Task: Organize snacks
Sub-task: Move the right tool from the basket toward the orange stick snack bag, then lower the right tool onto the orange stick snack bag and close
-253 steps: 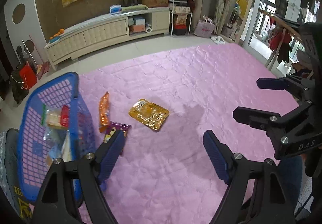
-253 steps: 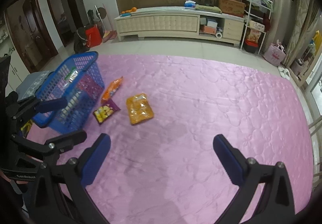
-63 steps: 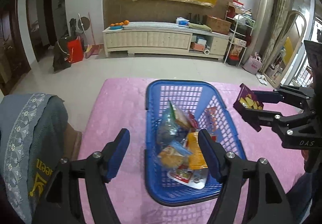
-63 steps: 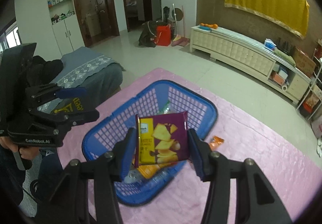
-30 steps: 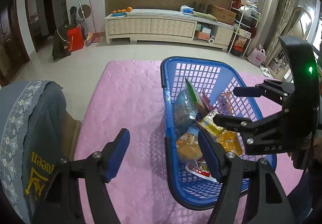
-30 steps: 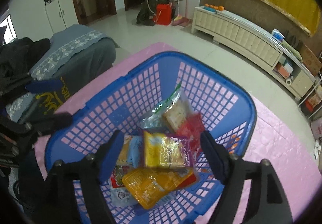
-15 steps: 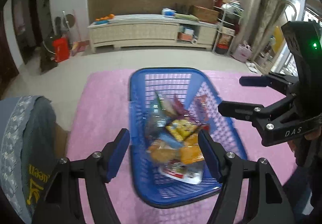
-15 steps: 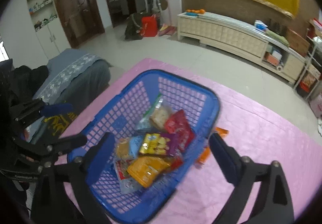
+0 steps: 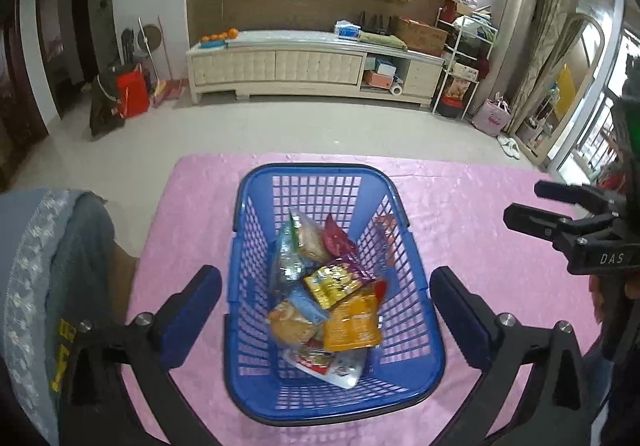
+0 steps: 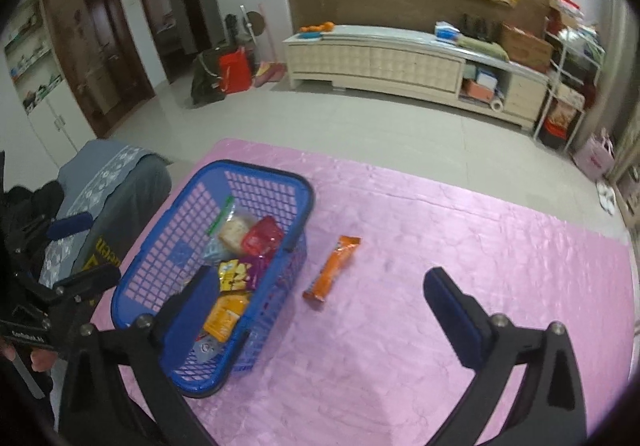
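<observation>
Both tongs gape empty, jaws having just swung wide: the orange snack bar (image 10: 332,268) lies on the pink mat (image 10: 460,246) just right of the blue basket (image 10: 256,169), at eleven o'clock from the nearer right gripper (image 10: 320,310), its long axis running one-to-seven, while the left gripper (image 9: 326,300) hangs over the basket.

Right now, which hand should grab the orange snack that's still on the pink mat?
Probably the right. The orange snack lies beside the blue basket, nearer the right gripper, whose open fingers hold nothing. The left gripper hangs over the basket.
</observation>
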Demonstrator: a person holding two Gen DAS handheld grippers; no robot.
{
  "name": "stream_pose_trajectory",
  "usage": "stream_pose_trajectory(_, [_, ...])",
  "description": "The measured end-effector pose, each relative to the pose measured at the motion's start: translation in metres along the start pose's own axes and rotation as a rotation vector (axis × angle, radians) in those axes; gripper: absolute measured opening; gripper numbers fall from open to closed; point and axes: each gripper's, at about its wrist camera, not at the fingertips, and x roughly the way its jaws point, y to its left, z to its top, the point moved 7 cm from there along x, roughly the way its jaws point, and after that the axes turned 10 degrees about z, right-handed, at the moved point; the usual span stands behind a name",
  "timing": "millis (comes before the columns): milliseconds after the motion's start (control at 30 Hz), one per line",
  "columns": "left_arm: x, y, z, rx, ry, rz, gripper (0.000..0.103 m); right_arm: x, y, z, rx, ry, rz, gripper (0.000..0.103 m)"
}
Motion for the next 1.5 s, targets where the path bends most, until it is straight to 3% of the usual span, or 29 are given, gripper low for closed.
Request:
stream_pose_trajectory(300, [0.029, -0.002, 0.016, -0.009, 0.077, 0.051, 0.103, 0.02, -0.039, 0.005, 0.129, 0.064, 0.03, 0.103])
stream_pose_trajectory(667, [0.081, -0.006, 0.026, 0.047, 0.171, 0.103, 0.103, 0.076, -0.071, -0.007, 0.258, 0.158, 0.087, 0.103])
stream_pose_trajectory(1100, [0.116, -0.017, 0.027, 0.079, 0.209, 0.102, 0.103, 0.138, -0.083, -0.027, 0.251, 0.235, 0.15, 0.102])
stream_pose_trajectory(1200, [0.118, -0.02, 0.027, 0.107, 0.199, 0.121, 0.103, 0.152, -0.083, -0.033, 0.259, 0.256, 0.168, 0.092])
stream_pose_trajectory(1267, [0.12, -0.022, 0.028, 0.122, 0.196, 0.136, 0.103, 0.162, -0.084, -0.037, 0.279, 0.273, 0.19, 0.078])
stream_pose_trajectory(1500, [0.128, -0.021, 0.028, 0.132, 0.197, 0.137, 0.103, 0.18, -0.084, -0.041, 0.312, 0.288, 0.238, 0.071])
